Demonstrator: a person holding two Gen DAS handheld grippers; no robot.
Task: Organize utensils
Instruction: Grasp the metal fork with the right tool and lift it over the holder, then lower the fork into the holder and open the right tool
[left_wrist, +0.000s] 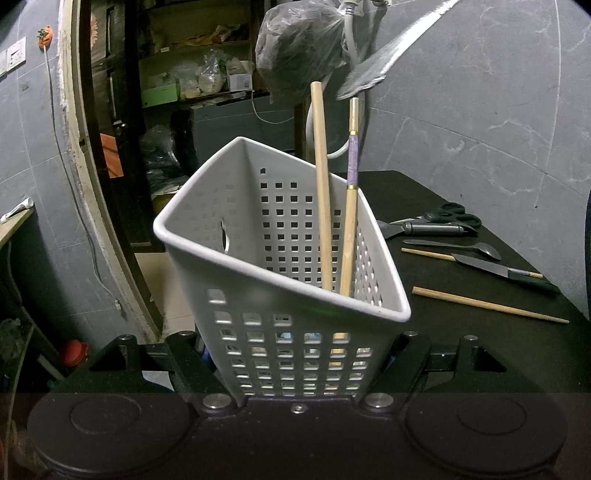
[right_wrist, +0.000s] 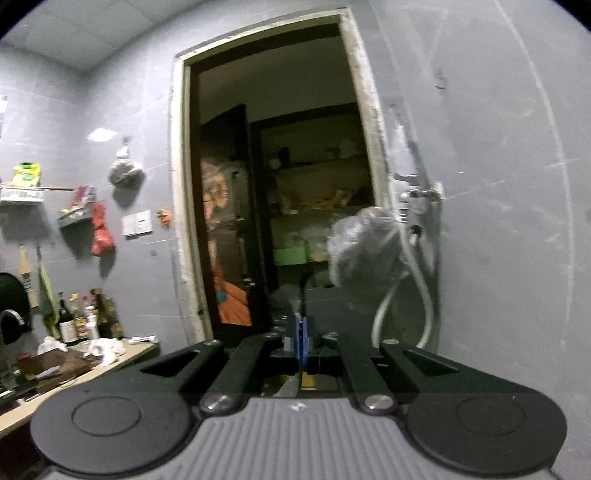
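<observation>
Between left jaws, tilted basket (left_wrist: 280, 280), chopsticks (left_wrist: 334, 206) inside, right view doorway (right_wrist: 280, 184)

The left gripper (left_wrist: 297, 363) is clamping the lower part of a white perforated basket (left_wrist: 280, 273), its jaws pressing on either side and holding it tilted. The right gripper (right_wrist: 302, 341) is pointing level toward a doorway, its jaws drawn nearly together, pinching something thin; the view is blurring.
</observation>
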